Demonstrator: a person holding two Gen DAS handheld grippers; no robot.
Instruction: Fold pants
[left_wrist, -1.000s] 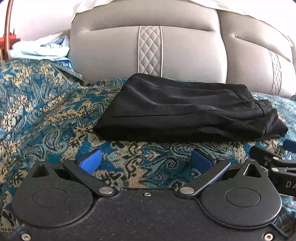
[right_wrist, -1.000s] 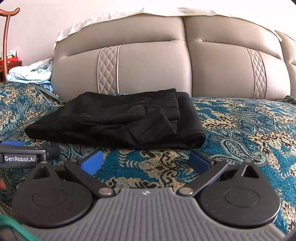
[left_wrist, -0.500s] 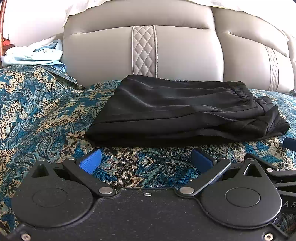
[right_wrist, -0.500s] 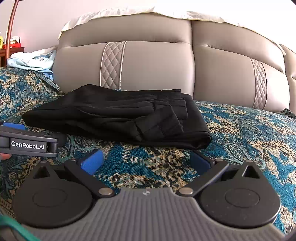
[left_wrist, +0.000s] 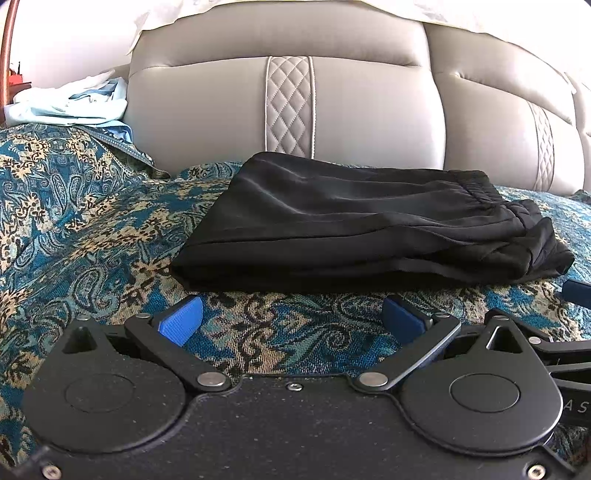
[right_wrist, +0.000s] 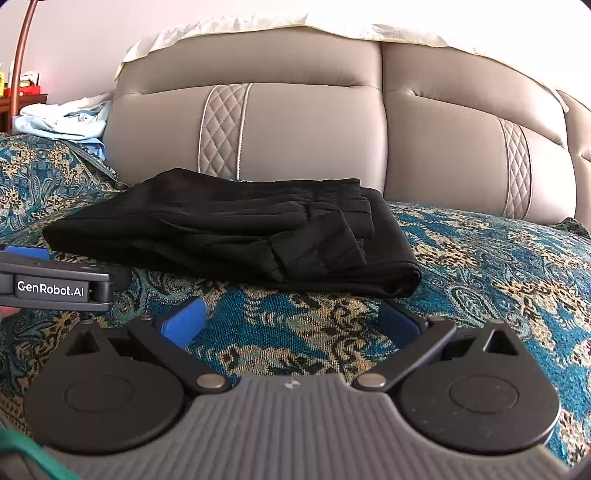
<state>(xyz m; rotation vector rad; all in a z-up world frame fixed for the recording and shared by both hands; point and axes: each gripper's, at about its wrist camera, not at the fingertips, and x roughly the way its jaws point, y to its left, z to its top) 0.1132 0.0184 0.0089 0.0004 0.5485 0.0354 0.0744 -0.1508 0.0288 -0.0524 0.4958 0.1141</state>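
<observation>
Black pants (left_wrist: 354, 229) lie folded in a flat rectangular bundle on the bed (left_wrist: 85, 229), on a teal and tan paisley bedspread, close to the padded grey headboard (left_wrist: 362, 107). In the left wrist view the elastic waistband faces right and the smooth folded edge faces left. In the right wrist view the same bundle (right_wrist: 229, 229) shows stacked layers at its right end, the lowest layer jutting out furthest toward the camera.

Left gripper (left_wrist: 291, 323): blue fingers (left_wrist: 181, 323) spread wide apart, nothing between them, only bedspread visible in the gap. Fingertips sit just short of the near edge of the pants, not touching the cloth. The same tool enters the right wrist view from the left (right_wrist: 55, 284), with a "GenRobot.AI" label on its side.

Right gripper (right_wrist: 291, 321): fingers (right_wrist: 184, 323) also wide apart and empty, low over the bedspread, near the front right corner of the bundle, no contact. Part of it shows at the right edge of the left wrist view (left_wrist: 569, 328).

Containers: none seen in either view. A crumpled pale blue and white garment (left_wrist: 70, 107) lies heaped at the far left by the headboard, well apart from the pants. A white cloth (right_wrist: 332, 29) drapes over the headboard top.
</observation>
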